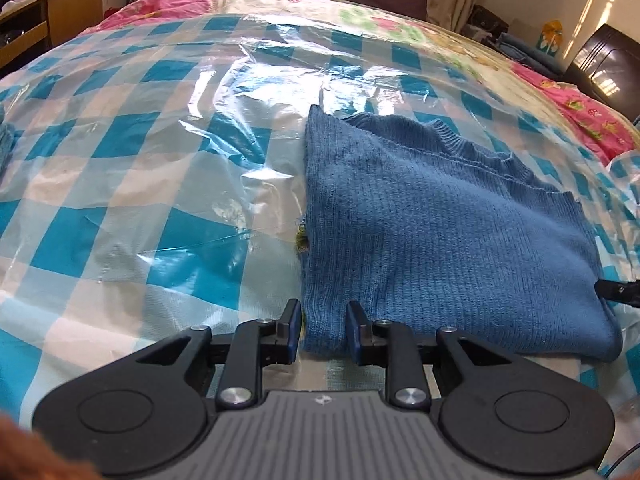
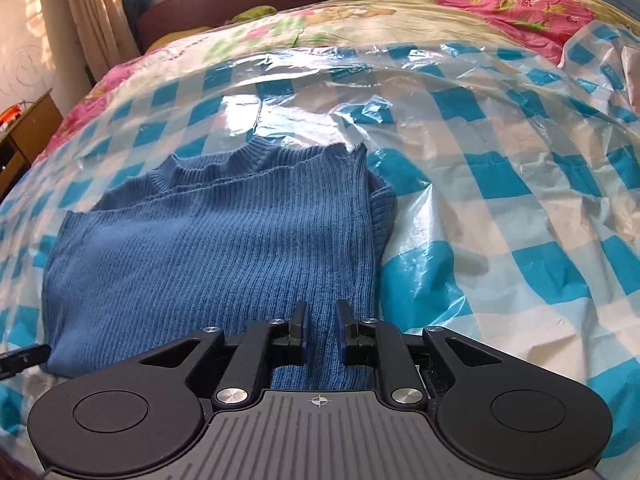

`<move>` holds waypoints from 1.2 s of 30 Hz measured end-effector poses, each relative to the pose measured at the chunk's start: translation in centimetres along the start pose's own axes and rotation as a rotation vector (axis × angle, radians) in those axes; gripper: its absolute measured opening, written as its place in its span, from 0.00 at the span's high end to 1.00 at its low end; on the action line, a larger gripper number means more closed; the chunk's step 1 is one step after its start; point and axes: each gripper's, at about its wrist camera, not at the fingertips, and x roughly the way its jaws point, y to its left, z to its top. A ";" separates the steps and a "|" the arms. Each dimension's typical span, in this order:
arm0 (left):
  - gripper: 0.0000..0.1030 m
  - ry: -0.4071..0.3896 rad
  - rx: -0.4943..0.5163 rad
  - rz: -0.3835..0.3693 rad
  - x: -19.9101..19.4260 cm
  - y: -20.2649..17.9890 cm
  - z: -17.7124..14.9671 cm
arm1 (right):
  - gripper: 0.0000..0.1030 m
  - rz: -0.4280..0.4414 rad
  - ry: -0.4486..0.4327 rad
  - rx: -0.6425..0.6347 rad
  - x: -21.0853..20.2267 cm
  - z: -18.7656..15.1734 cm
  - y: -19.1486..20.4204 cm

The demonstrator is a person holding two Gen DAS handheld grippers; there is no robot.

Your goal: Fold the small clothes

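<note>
A blue knit sweater (image 1: 440,232) lies folded on the bed, its ribbed collar at the far side. In the left wrist view my left gripper (image 1: 323,320) straddles the sweater's near left corner; its jaws stand slightly apart, with a small gap beside the cloth edge. In the right wrist view the same sweater (image 2: 224,240) spreads to the left, and my right gripper (image 2: 320,320) sits over its near right edge. The knit lies flat between those narrowly parted fingers. Each gripper's tip shows at the edge of the other view.
A glossy, crinkled blue-and-white checked plastic sheet (image 2: 500,200) covers the bed under the sweater. A pink floral quilt (image 1: 580,108) lies beyond it. A wooden desk (image 1: 60,8) stands at the far left, and a scrap of another blue knit (image 1: 6,132) shows at the left edge.
</note>
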 end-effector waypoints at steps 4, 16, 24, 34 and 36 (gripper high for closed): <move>0.71 -0.007 -0.002 -0.014 -0.1 -0.1 -0.1 | 0.84 0.005 -0.013 -0.024 -0.9 0.2 0.6; 0.71 -0.019 -0.034 -0.043 -0.3 0.4 -0.6 | 0.81 0.007 0.020 -0.082 -1.4 0.4 3.6; 0.69 -0.020 -0.093 -0.080 0.2 1.7 -1.2 | 0.80 0.059 0.042 -0.223 -0.6 1.1 10.8; 0.66 -0.019 -0.133 -0.130 0.4 2.6 -1.5 | 0.79 0.075 0.093 -0.340 2.2 1.4 17.9; 0.65 -0.019 -0.131 -0.137 0.3 2.7 -1.5 | 0.79 0.077 0.104 -0.356 2.6 1.5 18.9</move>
